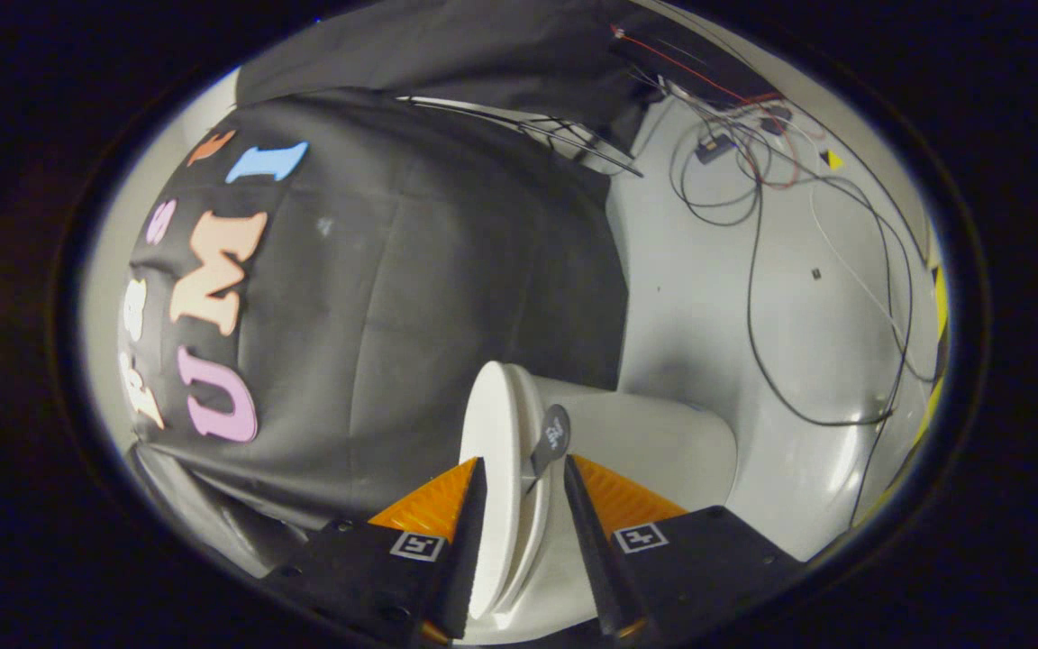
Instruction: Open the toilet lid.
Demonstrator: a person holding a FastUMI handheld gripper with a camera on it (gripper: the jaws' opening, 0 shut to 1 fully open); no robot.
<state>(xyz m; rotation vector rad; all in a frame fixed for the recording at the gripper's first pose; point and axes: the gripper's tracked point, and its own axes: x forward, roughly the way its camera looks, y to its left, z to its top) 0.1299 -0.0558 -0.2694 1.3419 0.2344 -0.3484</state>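
The gripper (pixel 523 478) is seen rolled on its side, and its jaws are set apart with the edge of the toilet lid (pixel 494 469) standing between them. One finger (pixel 469 532) lies against or just beside the lid's outer face; the other finger (pixel 587 532) is kept a little off the seat side, with a gap showing. Whether both fingers press on the lid cannot be told, so a firm grip cannot be claimed.

A small dark tab (pixel 551 437) is fixed at the lid's rim, just ahead of the fingertips, and is tilted across the gap between lid and bowl. The lid is seen edge-on, with the seat (pixel 532 523) close against it as a second thin white rim.

Beyond the fingers, the white bowl (pixel 654 442) is seen bulging away from the lid, smooth and glossy. On the other side of the lid, the booth's black cloth wall (pixel 447 288) is hung in broad folds, reaching right up to the toilet.

Past the bowl, a pale grey floor (pixel 708 297) is spread out. Loose black cables (pixel 753 270) are looped over it, joined by a white lead and a red wire (pixel 690 72) near a dark strip. A yellow band (pixel 938 297) is laid along the floor's far edge.
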